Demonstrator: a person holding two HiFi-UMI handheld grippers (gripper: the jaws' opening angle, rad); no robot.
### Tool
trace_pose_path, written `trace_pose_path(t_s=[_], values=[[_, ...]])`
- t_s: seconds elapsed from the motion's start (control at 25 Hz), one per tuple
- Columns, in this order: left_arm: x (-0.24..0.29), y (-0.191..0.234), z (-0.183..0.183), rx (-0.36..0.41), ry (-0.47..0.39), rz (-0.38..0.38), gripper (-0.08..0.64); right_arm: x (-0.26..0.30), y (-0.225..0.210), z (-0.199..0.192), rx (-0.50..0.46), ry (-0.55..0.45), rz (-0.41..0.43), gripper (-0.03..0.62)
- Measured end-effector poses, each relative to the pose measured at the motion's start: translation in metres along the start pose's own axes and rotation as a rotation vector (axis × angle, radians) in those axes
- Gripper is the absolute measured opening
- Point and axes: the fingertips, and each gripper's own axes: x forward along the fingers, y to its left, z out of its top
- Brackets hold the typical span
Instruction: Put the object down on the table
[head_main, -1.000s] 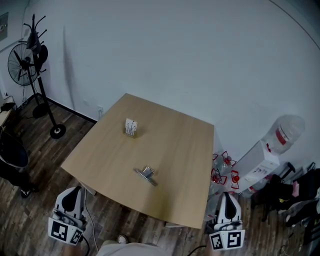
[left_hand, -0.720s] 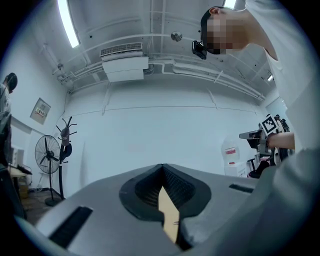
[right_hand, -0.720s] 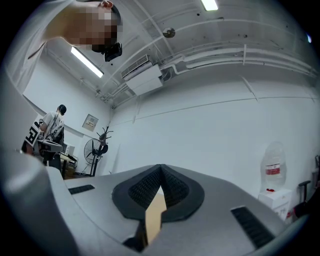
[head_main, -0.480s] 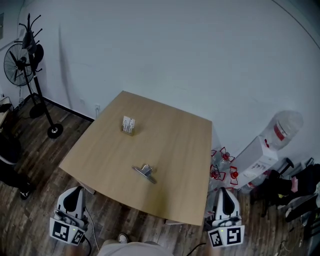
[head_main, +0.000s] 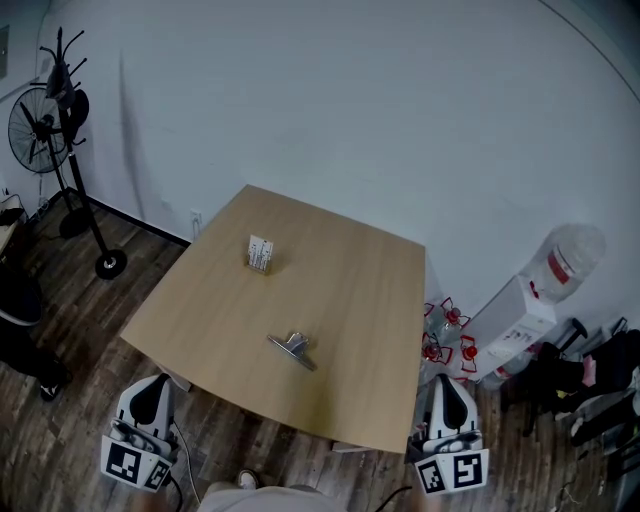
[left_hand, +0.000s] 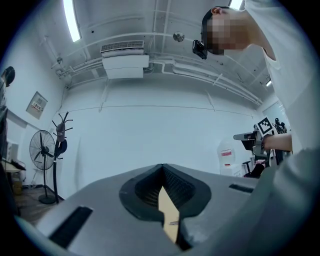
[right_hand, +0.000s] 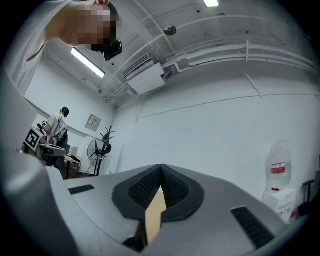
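Observation:
A light wooden table (head_main: 350, 290) carries a small white box (head_main: 261, 253) standing near its far left part and a metal binder clip (head_main: 292, 349) lying near the middle front. My left gripper (head_main: 152, 385) hangs below the table's near left corner. My right gripper (head_main: 446, 385) is beside the near right corner. Both are apart from the objects. In the left gripper view (left_hand: 162, 167) and the right gripper view (right_hand: 161, 167) the jaws meet at the tips with nothing between them; only a strip of tabletop shows through the gap.
A standing fan (head_main: 35, 130) and a coat stand (head_main: 75, 100) are on the wooden floor at the left. At the right are a water bottle (head_main: 570, 262) on a white box and several small bottles (head_main: 445, 335). Another person (right_hand: 60, 125) stands far off.
The head view has shifted slightly. Both grippers have stayed low by the table's near edge, shut; the box and clip have not moved.

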Motion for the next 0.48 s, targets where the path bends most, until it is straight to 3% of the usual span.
trace_pose_path(t_s=[0.48], values=[[-0.005, 0.012, -0.001, -0.005, -0.004, -0.002, 0.005, 0.007, 0.021, 0.001, -0.011, 0.008, 0.028, -0.003]])
